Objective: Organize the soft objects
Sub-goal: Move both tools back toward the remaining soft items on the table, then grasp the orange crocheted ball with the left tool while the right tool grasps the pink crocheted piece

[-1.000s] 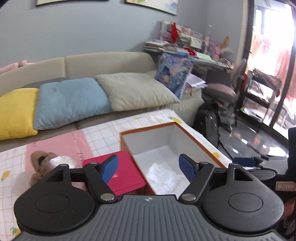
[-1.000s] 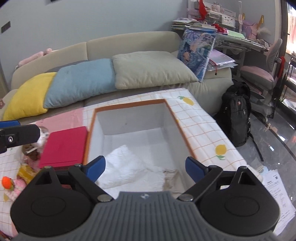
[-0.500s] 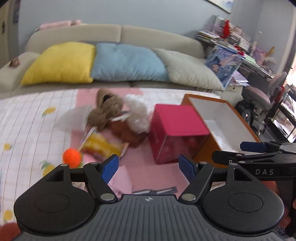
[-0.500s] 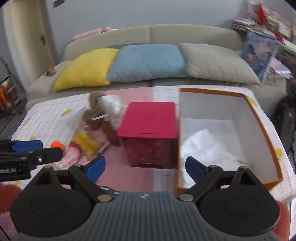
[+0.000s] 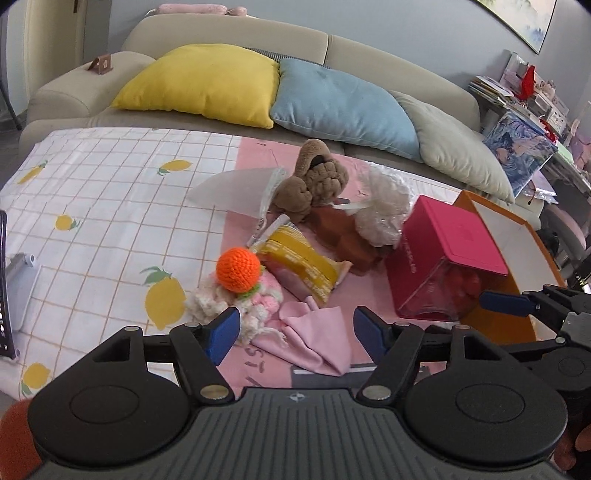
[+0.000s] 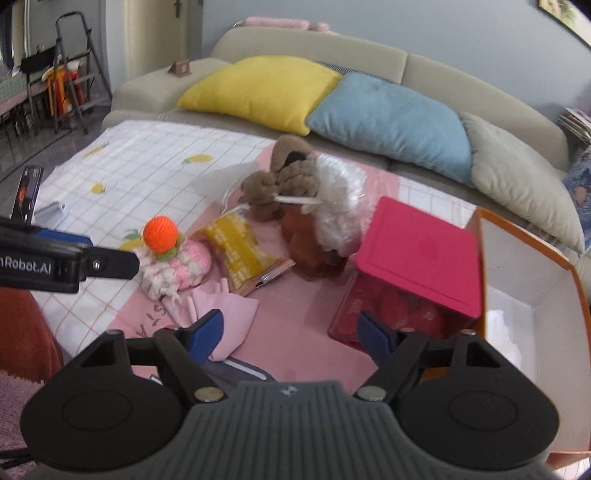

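Left gripper hovers low over the table, blue fingers spread wide, nothing between them. Just ahead of it lies the pink cloth, crumpled, its near edge sitting in the gap between the fingertips. To the left of the cloth, the knitted pink-and-white piece with the orange crochet ball on top, touching the yellow snack packet. Right gripper is wide apart too, empty, the same pink cloth lying just beyond its left finger. Further back, the brown plush toy leans against a white mesh puff, with a clear plastic bag beside it. All this lies on a lemon-print tablecloth with a pink mat over it. Behind, a beige sofa carries yellow, blue and grey cushions. To the right, a clear box with a magenta lid holds red things; next to it the orange-edged white box has something white inside.
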A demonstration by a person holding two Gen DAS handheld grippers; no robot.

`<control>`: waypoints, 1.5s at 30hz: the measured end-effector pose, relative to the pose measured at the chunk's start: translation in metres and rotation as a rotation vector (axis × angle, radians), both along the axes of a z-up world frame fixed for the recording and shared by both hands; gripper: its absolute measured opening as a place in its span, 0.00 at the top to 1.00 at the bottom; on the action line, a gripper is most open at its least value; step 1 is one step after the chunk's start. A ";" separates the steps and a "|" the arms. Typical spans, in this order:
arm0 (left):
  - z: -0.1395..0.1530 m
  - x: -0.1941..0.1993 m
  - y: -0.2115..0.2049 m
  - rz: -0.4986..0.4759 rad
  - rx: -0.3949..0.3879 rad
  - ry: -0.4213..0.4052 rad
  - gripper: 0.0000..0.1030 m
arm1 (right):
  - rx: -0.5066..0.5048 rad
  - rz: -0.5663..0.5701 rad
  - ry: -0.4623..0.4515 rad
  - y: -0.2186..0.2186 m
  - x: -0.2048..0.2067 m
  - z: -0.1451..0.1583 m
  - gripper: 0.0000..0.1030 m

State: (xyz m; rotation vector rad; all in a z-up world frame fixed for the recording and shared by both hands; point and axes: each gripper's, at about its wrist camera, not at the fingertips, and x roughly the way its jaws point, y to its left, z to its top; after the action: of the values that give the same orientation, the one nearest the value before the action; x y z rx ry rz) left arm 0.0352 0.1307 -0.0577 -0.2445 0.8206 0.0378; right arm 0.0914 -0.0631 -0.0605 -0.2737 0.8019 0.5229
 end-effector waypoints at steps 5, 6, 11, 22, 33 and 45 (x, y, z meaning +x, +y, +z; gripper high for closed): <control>-0.015 0.024 0.007 -0.020 0.107 -0.003 0.25 | -0.020 0.030 0.032 0.017 0.013 -0.015 0.27; -0.019 0.030 0.010 -0.020 0.125 -0.007 0.25 | -0.020 0.036 0.034 0.020 0.016 -0.017 0.27; -0.038 0.051 0.019 -0.022 0.138 -0.011 0.28 | -0.006 0.078 0.031 0.039 0.037 -0.023 0.28; -0.063 0.073 0.026 -0.038 0.162 -0.006 0.54 | -0.055 0.198 0.016 0.089 0.070 -0.046 0.31; -0.051 0.049 0.054 0.114 0.212 0.006 0.55 | 0.071 0.259 0.130 0.124 0.065 -0.051 0.29; -0.060 0.049 0.070 0.196 0.172 0.033 0.55 | 0.042 0.250 0.281 0.166 0.083 -0.090 0.21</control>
State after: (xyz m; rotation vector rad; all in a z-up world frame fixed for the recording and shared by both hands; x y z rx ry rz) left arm 0.0839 0.2011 -0.1175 -0.1614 0.8191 0.2960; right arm 0.1742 0.1031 -0.1504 -0.2661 1.0348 0.8254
